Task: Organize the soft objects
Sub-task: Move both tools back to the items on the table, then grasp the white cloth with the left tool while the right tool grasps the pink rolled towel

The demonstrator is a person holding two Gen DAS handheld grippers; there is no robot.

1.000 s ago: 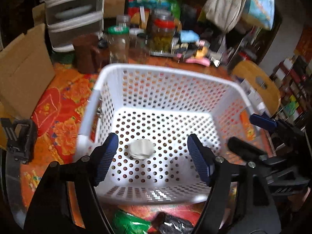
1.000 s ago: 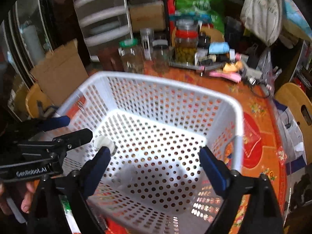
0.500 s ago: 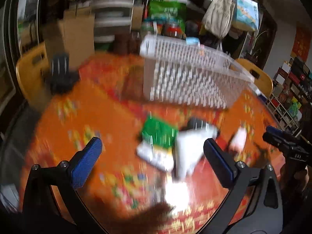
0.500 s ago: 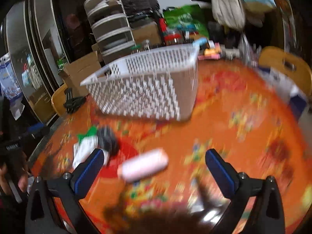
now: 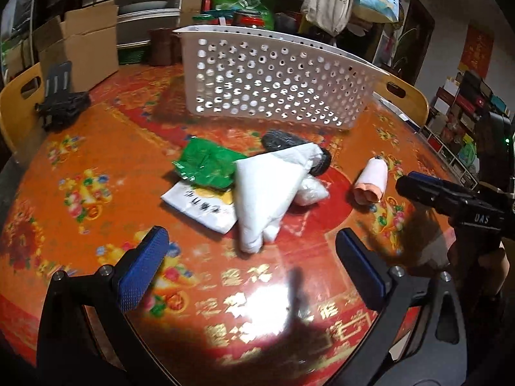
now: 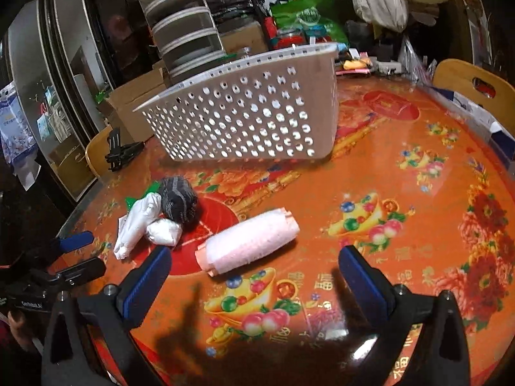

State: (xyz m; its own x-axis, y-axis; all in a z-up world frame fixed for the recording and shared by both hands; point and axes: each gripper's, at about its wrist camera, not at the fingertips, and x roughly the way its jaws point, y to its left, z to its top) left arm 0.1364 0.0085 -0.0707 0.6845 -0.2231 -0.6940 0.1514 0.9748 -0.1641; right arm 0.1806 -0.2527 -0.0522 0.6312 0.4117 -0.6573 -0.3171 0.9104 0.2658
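A white perforated basket (image 5: pixel 273 80) stands on the orange table; it also shows in the right wrist view (image 6: pixel 251 119). In front of it lie a green bag (image 5: pixel 206 164), a white folded cloth (image 5: pixel 267 193), a dark rolled sock (image 5: pixel 283 140) and a pink rolled towel (image 5: pixel 370 183). The right wrist view shows the pink towel (image 6: pixel 251 241), the dark sock (image 6: pixel 177 199) and the white cloth (image 6: pixel 138 222). My left gripper (image 5: pixel 254 273) is open and empty, short of the white cloth. My right gripper (image 6: pixel 254 276) is open and empty, just short of the pink towel.
A cardboard box (image 5: pixel 80 48) and a black clamp (image 5: pixel 61 99) sit at the table's left. Jars, bags and stacked drawers (image 6: pixel 183 38) crowd the back. Wooden chairs (image 6: pixel 476 87) stand around the table. A printed white packet (image 5: pixel 199 206) lies under the green bag.
Both grippers have pulled back from above the basket and dropped low to the table. The view now faces the soft items in front of the basket. A white item seen in the basket earlier is out of sight.
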